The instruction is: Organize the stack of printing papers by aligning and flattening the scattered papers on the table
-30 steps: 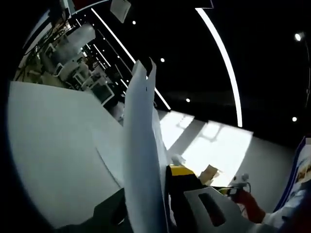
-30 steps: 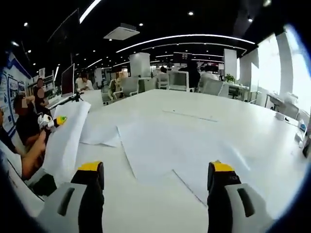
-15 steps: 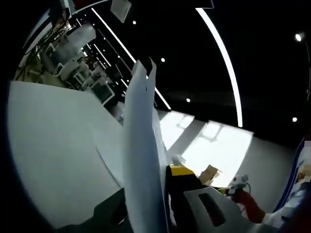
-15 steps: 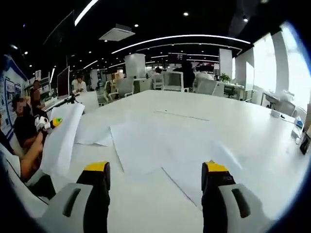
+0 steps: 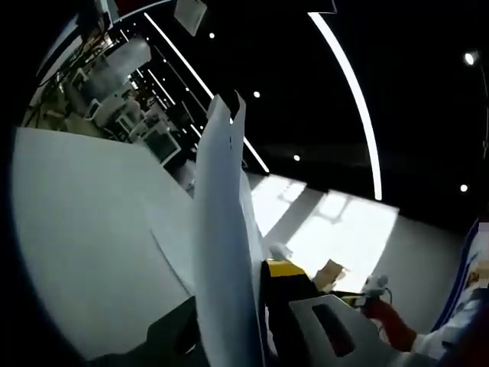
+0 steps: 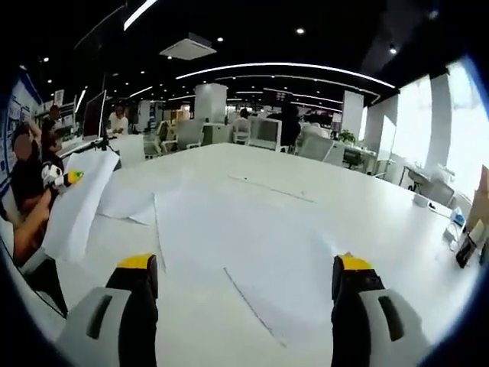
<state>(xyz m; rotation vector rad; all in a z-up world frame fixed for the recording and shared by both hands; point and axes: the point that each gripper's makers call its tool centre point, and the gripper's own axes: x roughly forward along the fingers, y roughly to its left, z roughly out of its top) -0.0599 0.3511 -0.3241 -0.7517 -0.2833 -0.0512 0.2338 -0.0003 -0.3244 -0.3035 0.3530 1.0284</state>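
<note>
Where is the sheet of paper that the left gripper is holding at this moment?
In the left gripper view the sheet stands upright, clamped in the left gripper. In the right gripper view it hangs far left, above the table.

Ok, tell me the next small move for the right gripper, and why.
Probably lower the right gripper, jaws open, onto the nearest loose sheet lying flat on the table and pinch its near edge. The left gripper already holds a bundle of sheets upright, so this one can join it.
</note>
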